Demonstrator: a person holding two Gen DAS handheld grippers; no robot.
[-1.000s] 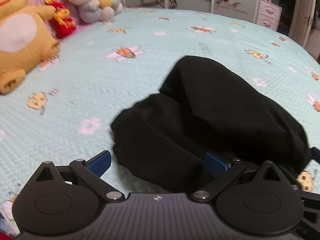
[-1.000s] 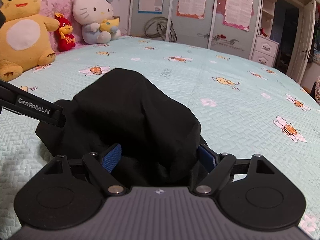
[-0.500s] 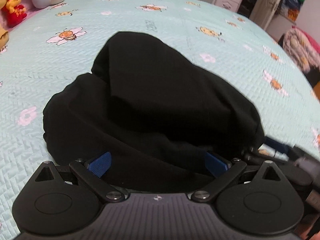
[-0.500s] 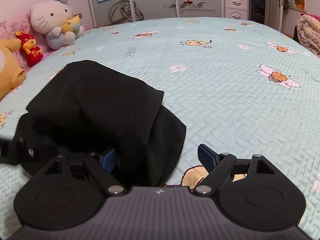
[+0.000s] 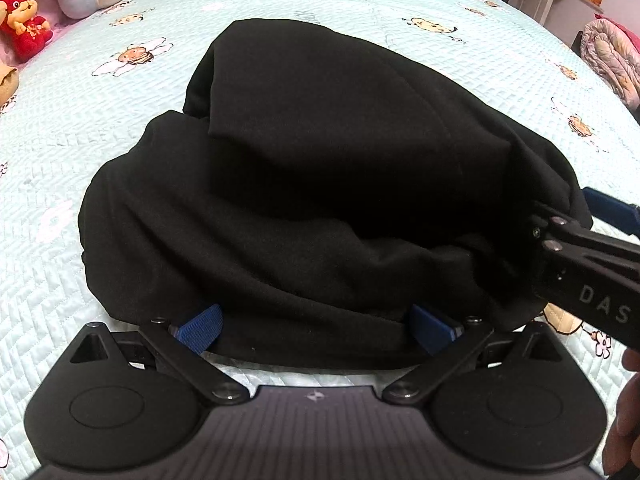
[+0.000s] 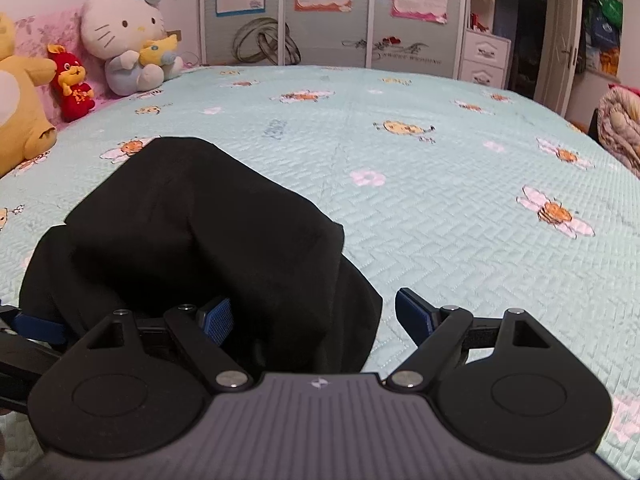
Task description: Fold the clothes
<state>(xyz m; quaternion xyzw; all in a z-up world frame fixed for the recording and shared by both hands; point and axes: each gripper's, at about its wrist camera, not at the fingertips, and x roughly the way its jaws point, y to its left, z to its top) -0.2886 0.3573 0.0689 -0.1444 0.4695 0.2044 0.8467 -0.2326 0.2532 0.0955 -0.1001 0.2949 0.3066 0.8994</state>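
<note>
Left wrist view: the left gripper [image 5: 316, 326] has its fingers wide apart around the near edge of the black garment [image 5: 320, 184], which lies bunched on the bed [image 5: 460, 48]. At 3 o'clock the right gripper [image 6: 310, 316] is open too, garment between its fingers. Plush toys [image 6: 128, 40] sit at 10 o'clock.

A home bedroom: a quilted bed [image 6: 400, 168], plush toys [image 6: 128, 36] and wardrobe doors [image 6: 328, 12]
</note>
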